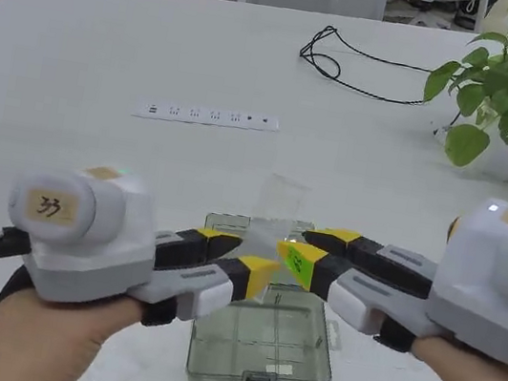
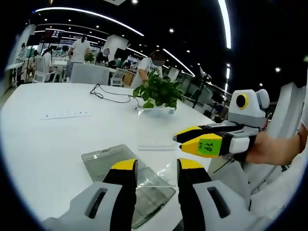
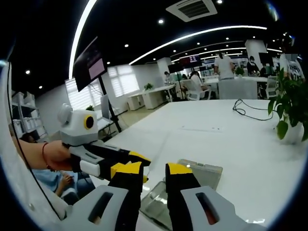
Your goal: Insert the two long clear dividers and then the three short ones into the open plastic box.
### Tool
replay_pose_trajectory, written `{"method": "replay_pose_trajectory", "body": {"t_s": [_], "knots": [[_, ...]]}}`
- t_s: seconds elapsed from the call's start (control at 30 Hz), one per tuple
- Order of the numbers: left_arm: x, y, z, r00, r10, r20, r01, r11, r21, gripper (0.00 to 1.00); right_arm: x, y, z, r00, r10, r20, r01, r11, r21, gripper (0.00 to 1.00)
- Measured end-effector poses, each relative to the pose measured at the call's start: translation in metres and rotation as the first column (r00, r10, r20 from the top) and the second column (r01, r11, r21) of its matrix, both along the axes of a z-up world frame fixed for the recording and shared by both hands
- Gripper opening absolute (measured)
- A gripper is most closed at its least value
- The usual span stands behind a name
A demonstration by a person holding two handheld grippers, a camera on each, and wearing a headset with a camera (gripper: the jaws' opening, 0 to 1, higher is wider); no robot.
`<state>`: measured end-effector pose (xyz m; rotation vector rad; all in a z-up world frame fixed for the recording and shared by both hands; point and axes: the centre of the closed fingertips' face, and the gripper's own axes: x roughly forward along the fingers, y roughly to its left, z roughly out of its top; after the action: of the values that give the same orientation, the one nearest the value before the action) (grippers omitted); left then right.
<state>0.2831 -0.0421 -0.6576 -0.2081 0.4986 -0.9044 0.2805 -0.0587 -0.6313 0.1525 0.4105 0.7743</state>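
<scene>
i've got both grippers tip to tip over the open plastic box, which sits low on the table with its long axis running away from me. a clear divider stands upright just above the box's far end, right between the two sets of tips.

the left gripper has its jaws spread, with nothing between them. in the left gripper view the divider stands just ahead of that gap. the right gripper reaches in from the other side, and from the left its tips seem to meet at the divider's near edge. its own view shows a narrow gap between the jaws, though, so i cannot tell whether it is pinching the sheet.

the box lies straight down from the divider, so i judge the next move is a descent, lower edge lined up with a slot. faint cross lines show inside the box, but i can't count seated pieces.
</scene>
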Motion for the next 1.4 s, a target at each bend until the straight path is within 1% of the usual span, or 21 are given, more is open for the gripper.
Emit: {"method": "replay_pose_trajectory", "body": {"t_s": [0.07, 0.1, 0.17, 0.2, 0.33, 0.4, 0.47, 0.5, 0.53, 0.57, 0.63, 0.7, 0.8, 0.9, 1.0, 1.07, 1.13, 1.2, 1.27, 1.33, 1.4], "knots": [[-0.001, -0.001, 0.0, 1.0, -0.013, 0.023, 0.012, 1.0, 0.02, 0.31, 0.001, 0.002, -0.001, 1.0, -0.004, -0.008, 0.004, 1.0, 0.005, 0.17], [-0.001, -0.001, 0.001, 0.999, -0.016, 0.03, 0.015, 1.0, 0.022, 0.31, 0.002, 0.003, -0.001, 1.0, -0.006, -0.01, 0.006, 1.0, 0.006, 0.17], [-0.001, -0.001, 0.003, 0.999, -0.015, 0.033, 0.014, 1.0, 0.015, 0.31, 0.004, 0.002, -0.004, 1.0, -0.014, -0.021, 0.014, 1.0, -0.001, 0.15], [-0.001, -0.001, 0.004, 0.999, -0.015, 0.036, 0.014, 1.0, 0.014, 0.31, 0.004, 0.002, -0.005, 1.0, -0.018, -0.025, 0.018, 1.0, 0.003, 0.15], [0.0, -0.001, 0.005, 0.998, -0.021, 0.056, 0.02, 0.999, 0.028, 0.31, 0.004, 0.003, -0.004, 0.999, -0.027, -0.046, 0.028, 0.999, 0.031, 0.13], [-0.001, -0.001, 0.005, 0.998, -0.024, 0.059, 0.022, 0.999, 0.03, 0.31, 0.005, 0.003, -0.004, 0.998, -0.03, -0.048, 0.031, 0.999, 0.03, 0.12], [-0.001, -0.001, 0.006, 0.998, -0.024, 0.065, 0.022, 0.999, 0.035, 0.31, 0.005, 0.004, -0.006, 0.997, -0.04, -0.063, 0.042, 0.998, 0.035, 0.1], [0.0, -0.001, 0.006, 0.998, -0.023, 0.067, 0.021, 0.999, 0.036, 0.31, 0.005, 0.004, -0.006, 0.997, -0.042, -0.068, 0.045, 0.998, 0.039, 0.08], [0.0, -0.001, 0.006, 0.997, -0.024, 0.07, 0.021, 0.999, 0.036, 0.3, 0.006, 0.002, -0.006, 0.996, -0.06, -0.072, 0.063, 0.997, 0.041, 0.08], [0.0, -0.001, 0.006, 0.998, -0.021, 0.067, 0.018, 0.999, 0.036, 0.3, 0.005, 0.004, -0.005, 0.995, -0.062, -0.082, 0.066, 0.996, 0.057, 0.07], [0.0, -0.002, 0.006, 0.998, -0.019, 0.062, 0.017, 0.999, 0.03, 0.3, 0.005, 0.004, -0.005, 0.995, -0.066, -0.078, 0.07, 0.996, 0.048, 0.07], [-0.001, -0.003, 0.006, 0.998, -0.018, 0.065, 0.016, 1.0, 0.025, 0.3, 0.004, 0.004, -0.005, 0.994, -0.073, -0.084, 0.078, 0.995, 0.057, 0.07], [-0.001, -0.004, 0.006, 0.998, -0.019, 0.058, 0.018, 1.0, 0.022, 0.3, 0.004, 0.003, -0.005, 0.994, -0.077, -0.081, 0.081, 0.996, 0.049, 0.07], [-0.002, -0.004, 0.004, 0.998, -0.026, 0.061, 0.024, 0.999, 0.034, 0.28, 0.004, 0.002, -0.004, 0.993, -0.079, -0.087, 0.084, 0.995, 0.057, 0.06], [-0.004, -0.005, 0.003, 0.998, -0.031, 0.055, 0.03, 0.999, 0.025, 0.3, 0.004, 0.003, -0.004, 0.993, -0.077, -0.09, 0.082, 0.995, 0.053, 0.06], [-0.005, -0.005, 0.003, 0.998, -0.036, 0.053, 0.035, 0.999, 0.024, 0.3, 0.005, 0.003, -0.004, 0.992, -0.078, -0.095, 0.083, 0.995, 0.059, 0.06], [-0.006, -0.003, 0.0, 0.997, -0.049, 0.062, 0.047, 0.998, 0.033, 0.28, 0.005, 0.003, -0.004, 0.992, -0.075, -0.1, 0.08, 0.995, 0.055, 0.06], [-0.007, 0.001, -0.001, 0.997, -0.05, 0.063, 0.048, 0.998, 0.03, 0.28, 0.005, 0.001, -0.004, 0.991, -0.081, -0.105, 0.086, 0.995, 0.049, 0.06], [-0.009, 0.004, 0.0, 0.996, -0.059, 0.072, 0.057, 0.998, 0.026, 0.3, 0.006, -0.002, -0.004, 0.99, -0.082, -0.112, 0.088, 0.995, 0.046, 0.06], [-0.011, 0.007, -0.003, 0.995, -0.067, 0.076, 0.064, 0.997, 0.039, 0.3, 0.008, -0.006, -0.005, 0.988, -0.092, -0.125, 0.098, 0.994, 0.045, 0.06], [-0.013, 0.013, -0.008, 0.992, -0.089, 0.093, 0.083, 0.994, 0.064, 0.31, 0.011, -0.011, -0.008, 0.984, -0.103, -0.144, 0.11, 0.993, 0.037, 0.06]]}}
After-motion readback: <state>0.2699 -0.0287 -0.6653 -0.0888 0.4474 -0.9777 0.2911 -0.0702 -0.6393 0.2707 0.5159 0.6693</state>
